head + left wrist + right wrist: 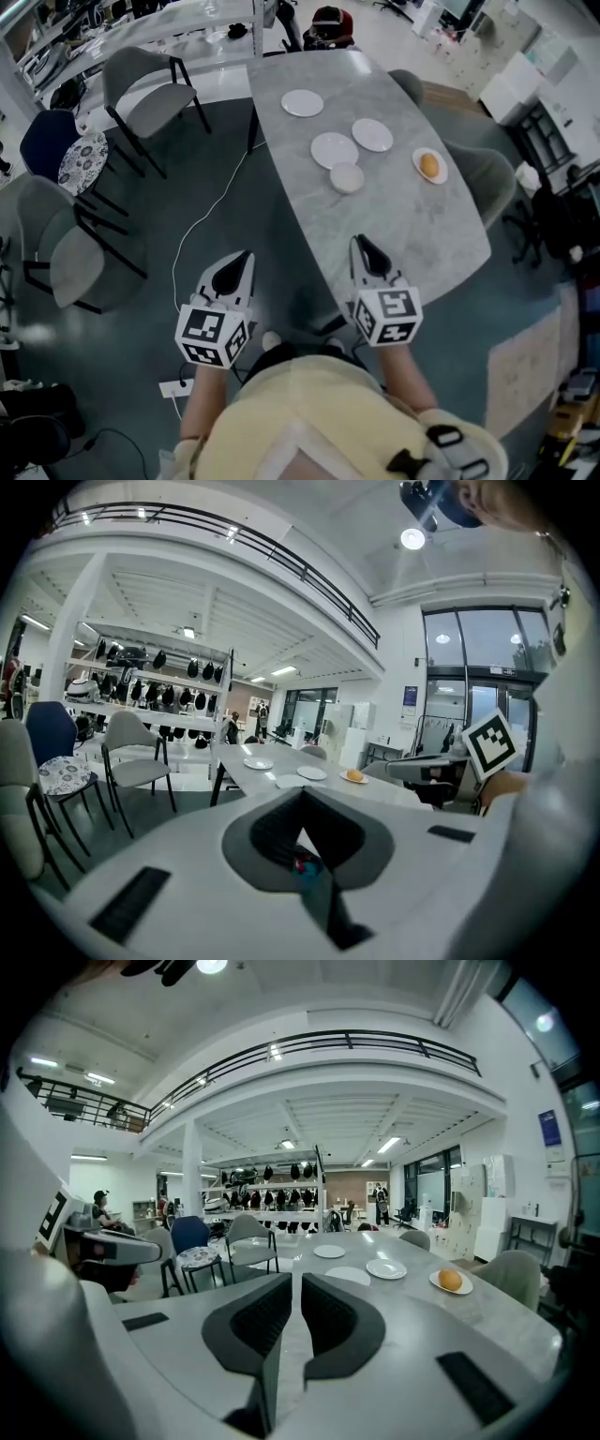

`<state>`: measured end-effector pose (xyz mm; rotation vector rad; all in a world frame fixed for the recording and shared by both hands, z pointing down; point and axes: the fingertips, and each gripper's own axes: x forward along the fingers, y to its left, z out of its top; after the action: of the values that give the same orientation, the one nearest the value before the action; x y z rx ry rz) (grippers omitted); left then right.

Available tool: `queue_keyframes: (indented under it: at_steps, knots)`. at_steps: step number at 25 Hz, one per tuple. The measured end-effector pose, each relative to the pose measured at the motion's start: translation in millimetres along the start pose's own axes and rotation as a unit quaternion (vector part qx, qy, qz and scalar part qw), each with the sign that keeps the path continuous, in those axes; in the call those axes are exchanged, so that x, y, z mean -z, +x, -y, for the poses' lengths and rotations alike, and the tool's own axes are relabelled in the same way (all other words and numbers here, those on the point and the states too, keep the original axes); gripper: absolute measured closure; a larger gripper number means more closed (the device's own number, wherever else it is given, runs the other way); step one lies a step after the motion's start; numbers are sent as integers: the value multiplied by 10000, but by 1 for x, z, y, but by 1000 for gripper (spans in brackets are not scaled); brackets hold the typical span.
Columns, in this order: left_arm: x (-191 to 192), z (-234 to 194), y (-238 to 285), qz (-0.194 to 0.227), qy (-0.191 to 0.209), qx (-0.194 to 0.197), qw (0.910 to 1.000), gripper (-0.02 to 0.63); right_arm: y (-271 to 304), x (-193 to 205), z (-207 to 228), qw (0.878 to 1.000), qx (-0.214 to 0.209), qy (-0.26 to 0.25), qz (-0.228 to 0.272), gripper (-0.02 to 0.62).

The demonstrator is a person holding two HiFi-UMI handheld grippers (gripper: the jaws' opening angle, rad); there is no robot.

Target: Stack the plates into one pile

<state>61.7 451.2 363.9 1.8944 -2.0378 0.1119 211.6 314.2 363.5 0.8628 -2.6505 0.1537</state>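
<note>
Plates point(335, 149) lie well ahead of left tool point(246, 256) and right tool point(358, 241).

Grey marble-look table point(412, 234), long, rounded corners, runs diagonally across head view. Orange point(428, 165) near table's right edge. Grey chair point(141, 89) beyond table's far-left corner; second grey chair point(75, 262) at far left. Blue chair point(47, 141) between them, patterned cushion point(82, 161) on seat. Grey chair point(487, 183) tucked at table's right side. White cable point(202, 220) snakes over dark floor to power strip point(176, 387). Pale rug point(525, 366) lower right. Helmet shelving point(267, 1174) in background, mezzanine railing point(309, 1042) above it.
</note>
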Motion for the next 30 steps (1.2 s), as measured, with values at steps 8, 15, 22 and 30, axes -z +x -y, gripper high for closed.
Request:
queue_keyframes:
  at_steps: [8,15,22,30]
  knots:
    - [11,-42,-15,-116,12,33,9999,609,20,3,-39,9995,-150,82,-266,475]
    - [13,-63,0,-239,177,64,9995,609,35,0,-43,9933,-214,966,-604,436]
    - [7,-85,52,-391,354,294,9982,609,89,-18,-1,9941,231,980,-398,425]
    - [-25,-122,148,-513,586,681,9946,609,170,-34,71,9874,801,1265,-512,420]
